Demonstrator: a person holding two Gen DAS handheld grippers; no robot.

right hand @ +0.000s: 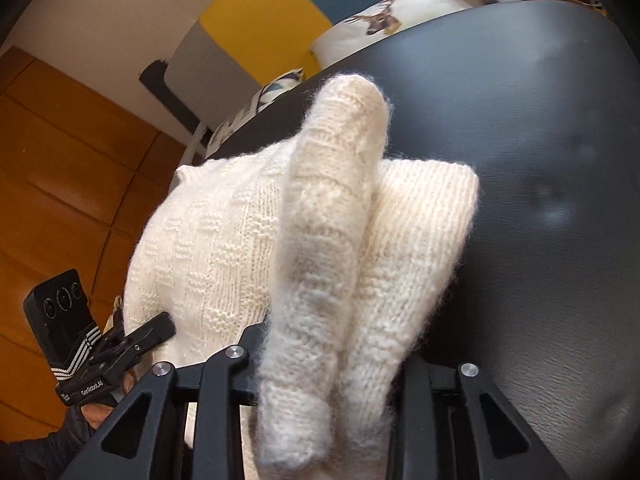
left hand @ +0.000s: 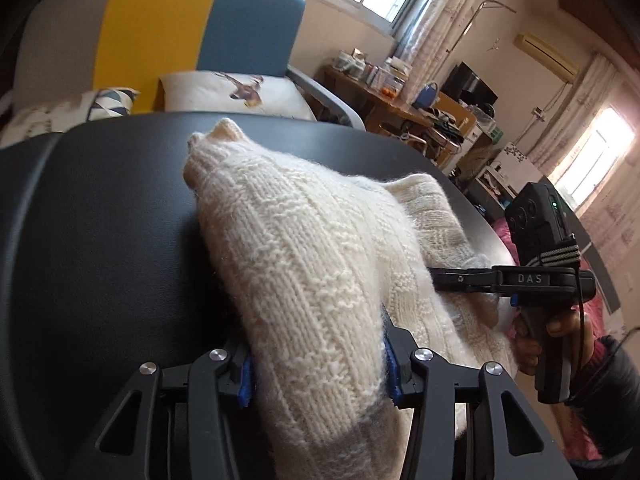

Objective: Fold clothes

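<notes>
Left gripper (left hand: 318,364): jaws clamped on a thick fold of the cream knitted sweater (left hand: 304,248), the blue pads (left hand: 245,376) pressing into the wool on both sides. Right gripper (right hand: 320,364): jaws closed narrow on a second rolled fold of the same garment — in the left wrist view its fingers reach in from the right and bite the sweater's edge.

The sweater lies bunched on the black table (left hand: 100,220), already doubled over itself, one rolled section raised above the flatter layer beneath it.

Beyond the table: a yellow and blue chair back (left hand: 200,20) with printed cushions (left hand: 236,92), then a cluttered desk (left hand: 400,96) under the windows.

Assessment — folding is partway. One fold appears made, but the bundle is loose and uneven; laying the gripped section flat and squaring the edges remain.
</notes>
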